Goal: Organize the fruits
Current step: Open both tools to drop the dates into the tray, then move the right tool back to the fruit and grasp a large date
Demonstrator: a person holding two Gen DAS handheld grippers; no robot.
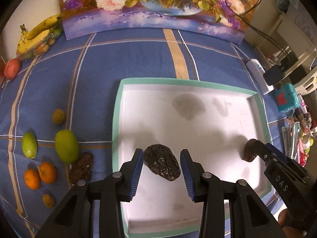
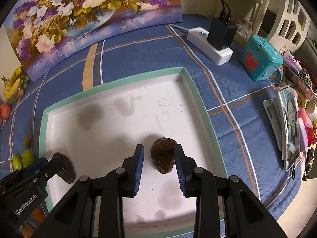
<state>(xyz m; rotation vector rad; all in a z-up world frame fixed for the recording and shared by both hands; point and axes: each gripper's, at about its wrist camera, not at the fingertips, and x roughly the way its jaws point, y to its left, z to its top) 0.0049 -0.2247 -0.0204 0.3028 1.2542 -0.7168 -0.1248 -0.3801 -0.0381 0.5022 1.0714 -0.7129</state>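
A white tray with a green rim (image 1: pixel 116 119) lies on the blue checked cloth; it also shows in the right wrist view (image 2: pixel 42 130). My left gripper (image 1: pixel 161 156) is open over the tray, its fingers on either side of a dark wrinkled date (image 1: pixel 161 164) that lies on the tray floor. My right gripper (image 2: pixel 159 152) is open around a second date (image 2: pixel 162 154), which touches the right finger. In the left wrist view this date (image 1: pixel 250 150) sits at the tray's right side, at the right gripper's tips (image 1: pixel 257 148). The left-hand date also shows in the right wrist view (image 2: pixel 66 168).
Left of the tray on the cloth lie a third date (image 1: pixel 82 167), two green fruits (image 1: pixel 66 145), two oranges (image 1: pixel 40 174) and small yellow fruits (image 1: pixel 58 116). Bananas (image 1: pixel 35 33) and a red fruit (image 1: pixel 12 68) lie far left. A flower painting (image 1: pixel 154 6), power strip (image 2: pixel 210 45) and teal box (image 2: pixel 259 58) stand behind.
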